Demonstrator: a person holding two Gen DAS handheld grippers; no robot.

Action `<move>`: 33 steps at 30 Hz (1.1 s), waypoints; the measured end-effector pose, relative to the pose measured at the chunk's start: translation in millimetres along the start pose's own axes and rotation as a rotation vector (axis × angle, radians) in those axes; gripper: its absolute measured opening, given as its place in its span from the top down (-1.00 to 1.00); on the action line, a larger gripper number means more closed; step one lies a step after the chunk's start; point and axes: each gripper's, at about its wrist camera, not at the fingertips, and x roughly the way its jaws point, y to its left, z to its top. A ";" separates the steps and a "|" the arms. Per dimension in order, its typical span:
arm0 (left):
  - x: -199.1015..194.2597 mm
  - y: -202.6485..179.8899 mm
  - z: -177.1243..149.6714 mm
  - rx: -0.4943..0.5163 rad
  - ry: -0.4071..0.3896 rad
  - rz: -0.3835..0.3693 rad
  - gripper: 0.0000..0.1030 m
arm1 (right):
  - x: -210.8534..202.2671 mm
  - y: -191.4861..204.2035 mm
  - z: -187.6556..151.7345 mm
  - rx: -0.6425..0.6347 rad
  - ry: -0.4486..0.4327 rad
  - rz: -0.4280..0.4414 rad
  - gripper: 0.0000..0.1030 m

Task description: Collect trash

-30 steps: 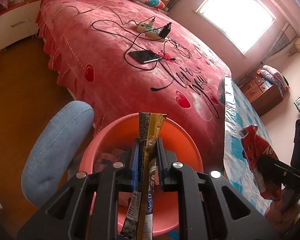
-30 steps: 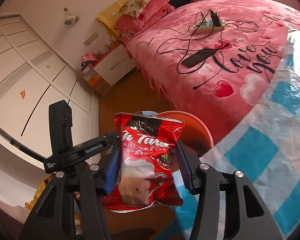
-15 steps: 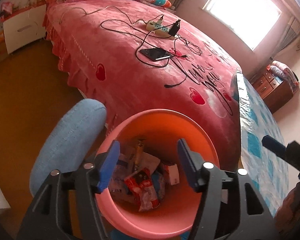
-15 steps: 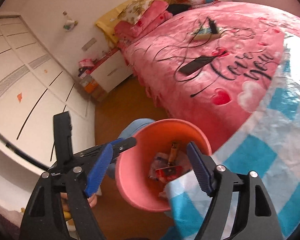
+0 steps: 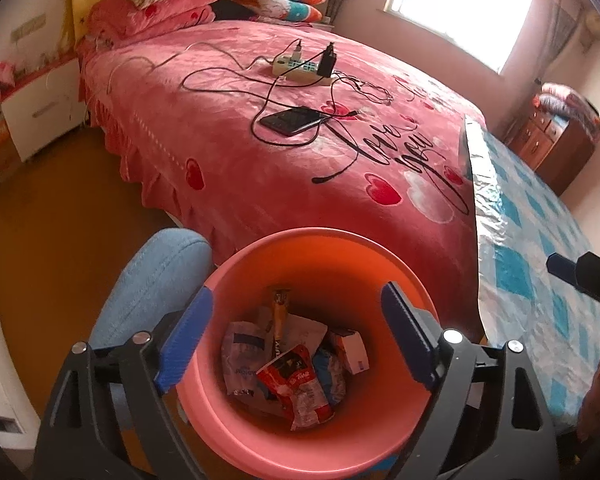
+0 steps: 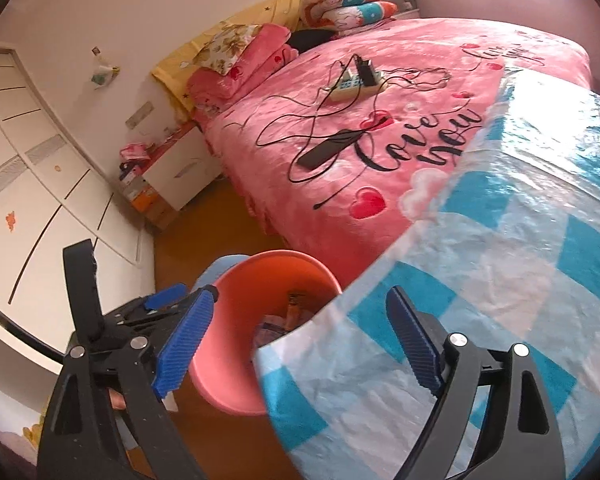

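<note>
An orange-pink trash bin [image 5: 260, 432] stands on the floor below my left gripper [image 5: 296, 336], which is open and empty right above the bin's mouth. In the bin lie a red milk tea packet [image 5: 296, 384], a brown-yellow stick wrapper [image 5: 279, 320], a white wrapper [image 5: 242, 356] and a small box [image 5: 354, 350]. My right gripper [image 6: 296, 340] is open and empty, over the edge of the blue-checked table cover [image 6: 500, 280]; the bin [image 6: 236, 364] shows between its fingers, partly hidden by the cover. The left gripper [image 6: 168, 300] shows at its left.
A bed with a pink blanket [image 5: 260, 132] fills the back, carrying a phone [image 5: 292, 120], a power strip [image 5: 304, 66] and cables. A blue padded chair [image 5: 152, 280] stands left of the bin. A white nightstand [image 5: 40, 108] and a wooden dresser [image 5: 556, 140] stand at the sides.
Both grippers opened. The stick wrapper left my left gripper and the red milk tea packet left my right gripper; both now lie in the bin. The right gripper has drawn back over the table cover.
</note>
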 end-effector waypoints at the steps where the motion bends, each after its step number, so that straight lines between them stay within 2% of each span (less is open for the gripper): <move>1: -0.6 -5.1 0.8 0.022 -0.004 0.014 -0.72 | -1.8 -1.5 -1.8 -0.003 -0.001 -0.008 -0.72; 5: -4.6 -17.9 3.4 0.067 -0.027 0.062 -0.76 | -7.1 -5.1 -8.4 -0.021 -0.007 -0.043 -0.72; 16: -18.1 -51.0 8.5 0.145 -0.068 0.100 -0.80 | -39.5 -27.1 -19.7 -0.007 -0.058 -0.104 -0.72; 33: -37.5 -113.9 17.6 0.251 -0.116 0.084 -0.84 | -93.8 -63.8 -36.7 0.018 -0.168 -0.190 -0.72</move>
